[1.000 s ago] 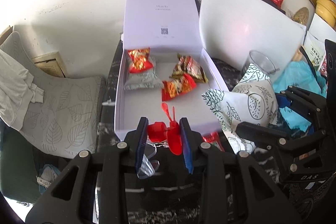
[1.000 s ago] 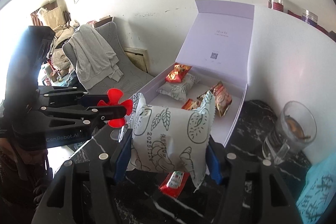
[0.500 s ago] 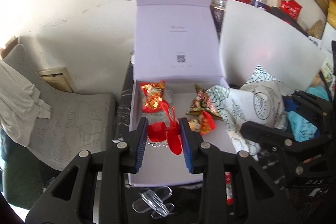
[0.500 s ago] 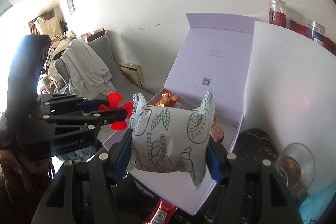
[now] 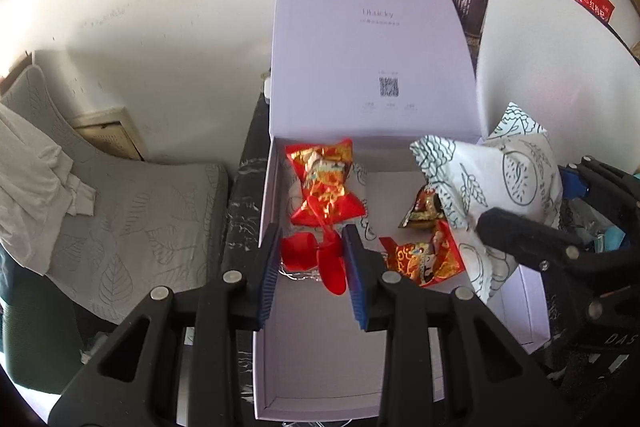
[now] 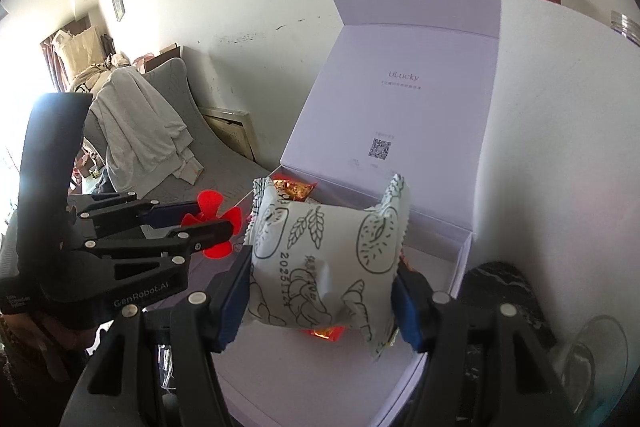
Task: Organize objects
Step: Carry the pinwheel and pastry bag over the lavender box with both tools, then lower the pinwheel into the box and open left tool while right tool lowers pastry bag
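- Left wrist view: the left tongs [image 5: 310, 263], low in the centre of the frame, are clamped narrow on a small red plastic propeller-shaped piece [image 5: 320, 257], which hangs over the near-left part of the open pale lilac cardboard gift box [image 5: 267, 211].
- On the box floor lie a red-and-gold foil snack packet [image 5: 324, 183] in the upper left and another red foil packet [image 5: 424, 259] right of centre, beside a dark brown packet [image 5: 422, 213].
- At the right edge the right tongs [image 5: 560, 211] carry a white puffed snack bag printed with green leaf drawings [image 5: 484, 183] above the box's right side.
- Right wrist view: the right tongs [image 6: 324, 299] grip the white bag [image 6: 324, 267] by its two sides at mid width, over the box [image 6: 460, 267].
- The left tongs [image 6: 200, 223] enter from the left, the red piece [image 6: 212, 223] pinched at their tips.
- A clear glass [image 6: 596, 359] stands on the black marbled tabletop [image 6: 500, 275] at lower right.
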{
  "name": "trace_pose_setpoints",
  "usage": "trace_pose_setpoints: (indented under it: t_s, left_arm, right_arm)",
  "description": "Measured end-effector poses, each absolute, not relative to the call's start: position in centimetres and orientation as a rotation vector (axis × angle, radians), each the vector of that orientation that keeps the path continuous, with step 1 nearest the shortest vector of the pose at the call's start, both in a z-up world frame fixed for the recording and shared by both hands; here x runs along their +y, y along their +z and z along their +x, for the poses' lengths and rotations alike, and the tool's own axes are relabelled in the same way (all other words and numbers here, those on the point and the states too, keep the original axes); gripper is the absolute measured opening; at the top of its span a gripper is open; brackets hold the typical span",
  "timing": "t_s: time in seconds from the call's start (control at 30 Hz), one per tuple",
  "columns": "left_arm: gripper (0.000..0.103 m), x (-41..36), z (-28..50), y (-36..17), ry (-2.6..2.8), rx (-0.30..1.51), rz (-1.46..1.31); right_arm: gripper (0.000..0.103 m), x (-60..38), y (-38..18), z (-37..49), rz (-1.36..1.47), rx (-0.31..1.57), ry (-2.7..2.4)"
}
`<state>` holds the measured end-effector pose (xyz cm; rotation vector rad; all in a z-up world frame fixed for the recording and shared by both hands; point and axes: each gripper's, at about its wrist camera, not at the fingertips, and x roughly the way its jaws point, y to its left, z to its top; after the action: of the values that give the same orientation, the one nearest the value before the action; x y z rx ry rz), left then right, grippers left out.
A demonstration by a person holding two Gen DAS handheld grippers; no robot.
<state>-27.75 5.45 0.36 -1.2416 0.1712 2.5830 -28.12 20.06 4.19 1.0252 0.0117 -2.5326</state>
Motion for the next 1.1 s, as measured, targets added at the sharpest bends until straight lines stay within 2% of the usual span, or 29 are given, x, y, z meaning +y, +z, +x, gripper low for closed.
trace_pose_setpoints:
  t_s: [0.97,1.1]
  left_arm:
    - [0.029,6.6,-26.6,-4.3,2.506,0.327,-1.427]
    - [0.029,6.8,-26.9,-4.9,2.481,0.35,-1.447]
  right_arm:
    - [0.063,17.1,-1.5,-27.3,1.34,0.058,-2.417]
    - [0.064,16.6,-1.7,-27.3,1.371,0.121,-2.443]
